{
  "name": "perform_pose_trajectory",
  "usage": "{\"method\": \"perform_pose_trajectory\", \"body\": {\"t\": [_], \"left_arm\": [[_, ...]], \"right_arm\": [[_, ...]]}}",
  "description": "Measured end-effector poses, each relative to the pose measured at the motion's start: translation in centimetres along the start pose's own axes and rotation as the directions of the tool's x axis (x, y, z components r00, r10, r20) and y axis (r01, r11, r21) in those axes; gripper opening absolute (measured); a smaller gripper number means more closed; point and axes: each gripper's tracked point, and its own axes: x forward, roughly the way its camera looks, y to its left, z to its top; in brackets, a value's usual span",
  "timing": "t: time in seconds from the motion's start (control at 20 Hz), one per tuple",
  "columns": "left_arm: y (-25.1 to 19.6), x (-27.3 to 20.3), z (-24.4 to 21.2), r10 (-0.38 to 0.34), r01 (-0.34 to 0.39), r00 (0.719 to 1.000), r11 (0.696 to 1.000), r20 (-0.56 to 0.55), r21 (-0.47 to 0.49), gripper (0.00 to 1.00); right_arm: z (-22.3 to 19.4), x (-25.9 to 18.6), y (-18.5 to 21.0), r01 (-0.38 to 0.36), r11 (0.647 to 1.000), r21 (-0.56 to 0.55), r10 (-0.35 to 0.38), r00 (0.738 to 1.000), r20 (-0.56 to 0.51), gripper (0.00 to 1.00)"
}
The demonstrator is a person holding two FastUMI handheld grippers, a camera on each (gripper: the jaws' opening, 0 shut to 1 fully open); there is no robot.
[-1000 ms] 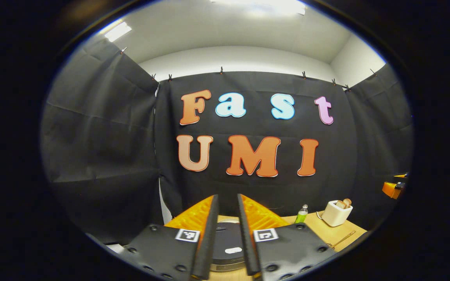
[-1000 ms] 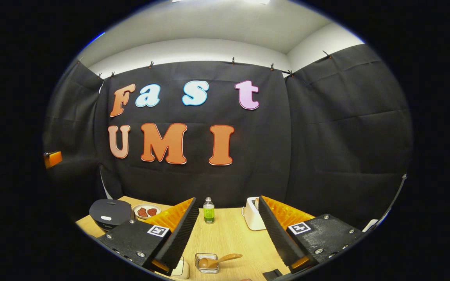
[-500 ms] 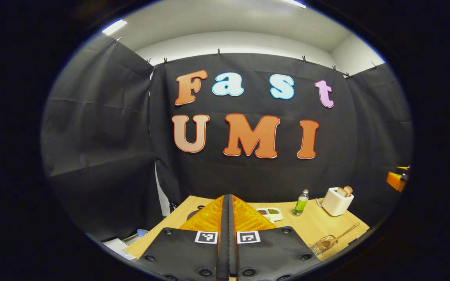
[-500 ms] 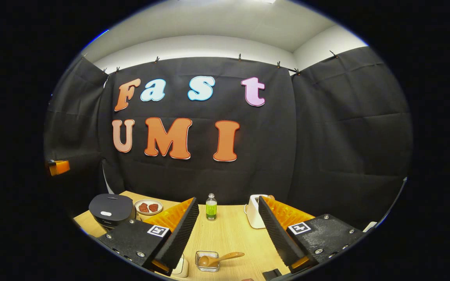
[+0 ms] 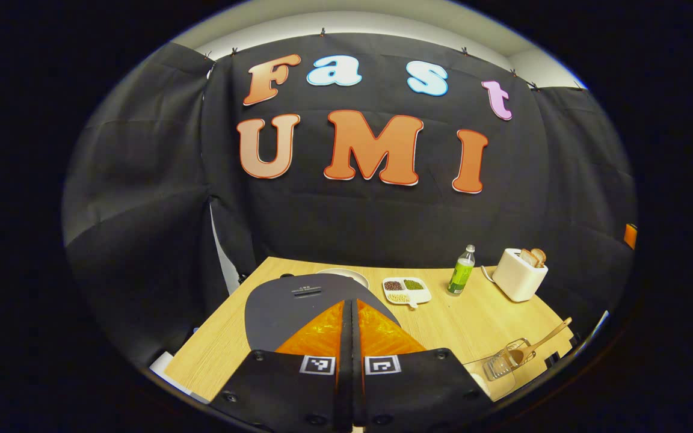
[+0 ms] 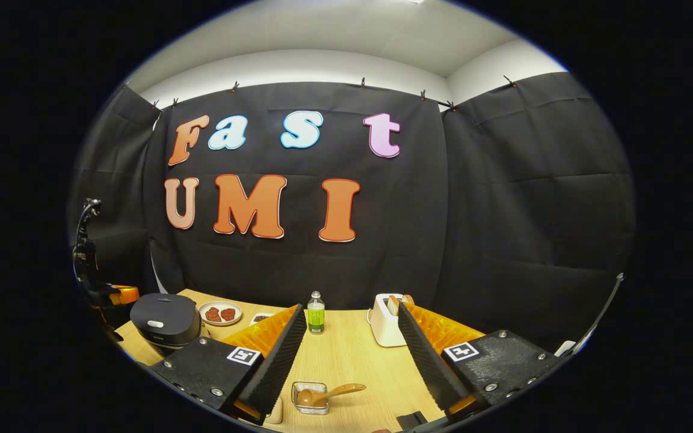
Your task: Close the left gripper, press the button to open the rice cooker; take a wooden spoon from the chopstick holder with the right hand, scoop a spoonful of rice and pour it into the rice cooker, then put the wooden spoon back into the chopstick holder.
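Now L gripper (image 5: 351, 313), fingers pressed together, hangs over closed rice cooker (image 5: 298, 304); R gripper (image 6: 351, 337) spread wide above wooden spoon (image 6: 329, 394).

Cloth-walled test booth: black drapes (image 6: 503, 198) clipped around a wooden table (image 6: 346, 361).

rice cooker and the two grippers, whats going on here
The left hand-held gripper is shut with nothing between its fingers and hangs over the rice cooker, whose dark lid is down. The right hand-held gripper is open and empty above the table. The wooden spoon sits in its clear holder just ahead of it, untouched. No rice has been scooped.
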Motion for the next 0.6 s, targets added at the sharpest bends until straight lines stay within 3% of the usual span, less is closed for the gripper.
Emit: {"method": "perform_pose_trajectory", "body": {"t": [0.05, 0.1, 0.15, 0.35, 0.4, 0.5, 0.6], "left_arm": [[-0.1, 0.7, -0.8, -0.004, 0.005, 1.000, 1.000, -0.019, 0.005, 0.04], [-0.2, 1.3, -1.8, -0.011, 0.011, 0.999, 1.000, -0.040, 0.003, 0.00], [-0.4, 1.8, -2.8, -0.017, 0.017, 0.998, 1.000, -0.061, 0.001, 0.04], [-0.2, 3.0, -6.3, -0.012, 0.018, 0.990, 0.999, -0.142, 0.040, 0.04], [-0.3, 3.1, -6.8, -0.014, 0.019, 0.987, 0.999, -0.157, 0.033, 0.04], [-0.2, 3.2, -7.6, -0.014, 0.016, 0.984, 1.000, -0.180, 0.012, 0.04], [-0.3, 3.3, -7.5, -0.015, 0.017, 0.984, 1.000, -0.177, 0.009, 0.04]], "right_arm": [[-0.2, 0.0, -0.2, 0.005, 1.000, -0.001, -0.005, 1.000, -0.006, 0.95], [-0.5, -0.3, -0.5, 0.010, 1.000, -0.001, -0.010, 1.000, -0.011, 0.95], [-0.7, -0.3, -0.6, 0.013, 1.000, -0.001, -0.013, 1.000, -0.016, 0.95], [-1.1, -0.5, -1.0, 0.025, 1.000, -0.005, -0.025, 0.999, -0.027, 1.00], [-1.1, -0.5, -1.0, 0.026, 1.000, -0.007, -0.027, 0.999, -0.029, 0.95], [-1.3, -0.4, -0.9, 0.028, 1.000, -0.003, -0.028, 0.999, -0.035, 1.00], [-1.5, -0.4, -0.9, 0.025, 1.000, 0.005, -0.025, 0.999, -0.037, 0.95]]}}
